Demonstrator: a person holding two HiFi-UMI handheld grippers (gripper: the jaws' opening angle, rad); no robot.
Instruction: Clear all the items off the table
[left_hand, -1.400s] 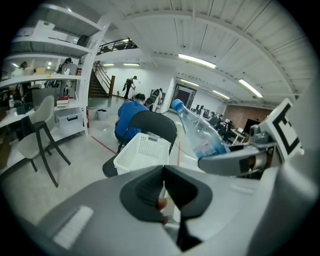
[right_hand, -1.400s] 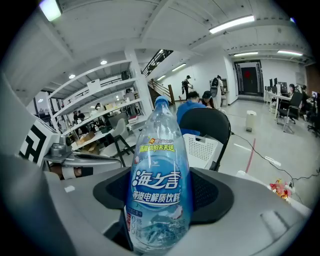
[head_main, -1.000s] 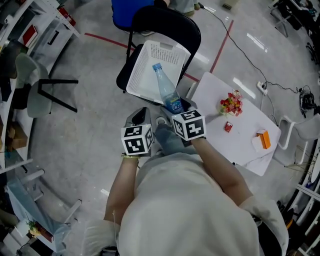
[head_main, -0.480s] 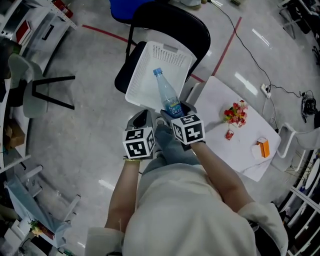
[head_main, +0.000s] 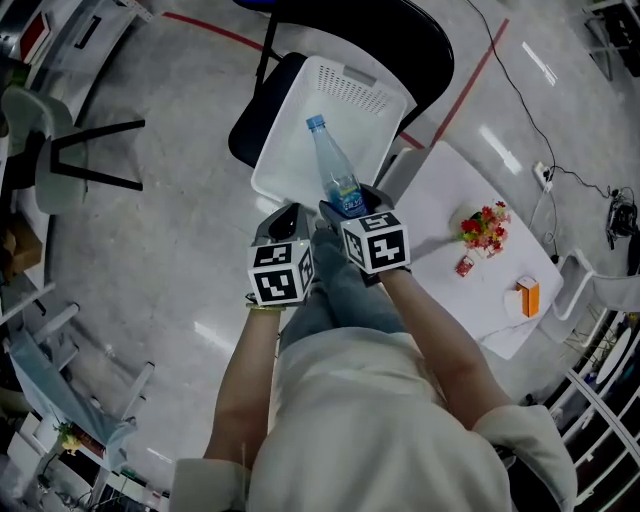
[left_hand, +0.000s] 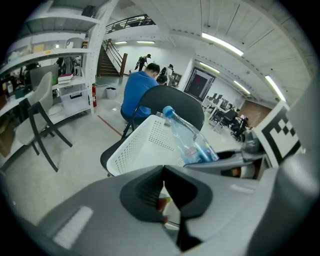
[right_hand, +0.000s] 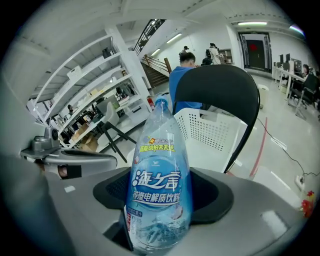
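1. Right gripper view shows a clear plastic water bottle with a blue label and blue cap (right_hand: 156, 170) standing between the two dark jaw pads of the right gripper (right_hand: 161, 200). The pads are clamped on its lower body from either side.
2. The bottle's base sits deep between the jaws. Its label, neck and cap stick out well beyond the pad tips.
3. In the head view the right gripper (head_main: 347, 207) holds the bottle (head_main: 335, 172) slanted. The cap points away from the person, over the white perforated plastic basket (head_main: 345, 78).
4. The basket rests on the seat of a black chair (head_main: 415, 35), and the bottle's upper part lies above the basket's open inside. Whether the bottle touches the basket floor I cannot tell.
5. The left gripper (left_hand: 164, 175) has its jaws together with nothing between them. In the head view it (head_main: 285, 218) hangs just beside the right gripper, near the basket's near rim.
6. A white table (head_main: 440, 215) stands to the right of the chair. On it lie a red and yellow bunch (head_main: 481, 227), a small red item (head_main: 464, 266) and an orange box (head_main: 527, 297), all well apart from both grippers.
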